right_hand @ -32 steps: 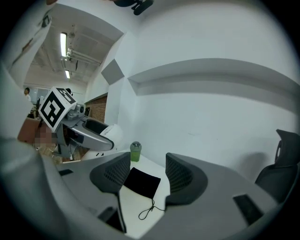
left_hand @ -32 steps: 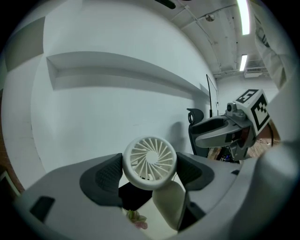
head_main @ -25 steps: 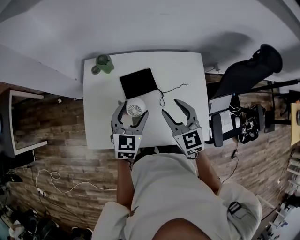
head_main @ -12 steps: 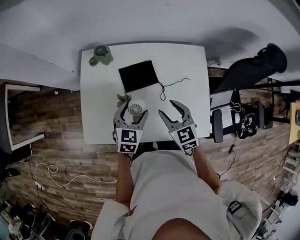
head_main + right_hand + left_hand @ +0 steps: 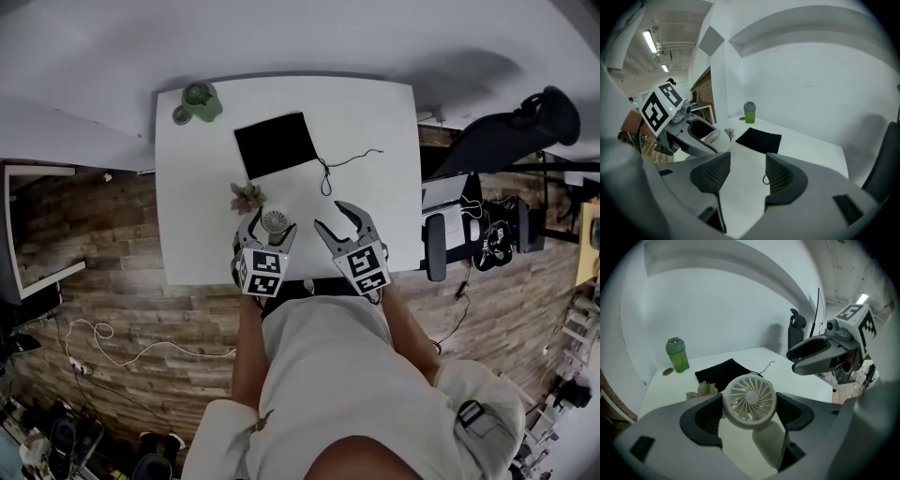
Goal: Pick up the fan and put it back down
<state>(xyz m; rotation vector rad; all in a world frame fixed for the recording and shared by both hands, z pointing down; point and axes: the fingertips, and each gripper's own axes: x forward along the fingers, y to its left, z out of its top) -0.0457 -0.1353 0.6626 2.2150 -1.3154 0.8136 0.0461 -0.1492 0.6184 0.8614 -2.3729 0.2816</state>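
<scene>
A small white fan [image 5: 274, 222] stands upright on the white table [image 5: 375, 122], near its front edge. My left gripper [image 5: 272, 226] is open, with the fan's round head [image 5: 750, 401] between its jaws. The left pad sits close against the fan's rim, and a gap shows on the right side. My right gripper [image 5: 330, 216] is open and empty, just to the right of the fan above bare table. In the right gripper view the fan [image 5: 714, 138] shows inside the left gripper [image 5: 689, 133], while the right gripper [image 5: 747, 164] holds nothing.
A black cloth [image 5: 276, 145] with a thin cord [image 5: 347, 164] lies mid-table. A green bottle [image 5: 198, 99] and its cap [image 5: 180, 115] stand at the far left corner. A small plant [image 5: 247, 195] sits just behind the fan. A black office chair [image 5: 497, 141] stands right of the table.
Both grippers have come down toward the table. The left gripper's jaws have sunk around the fan's head. The fan has stayed in place.
</scene>
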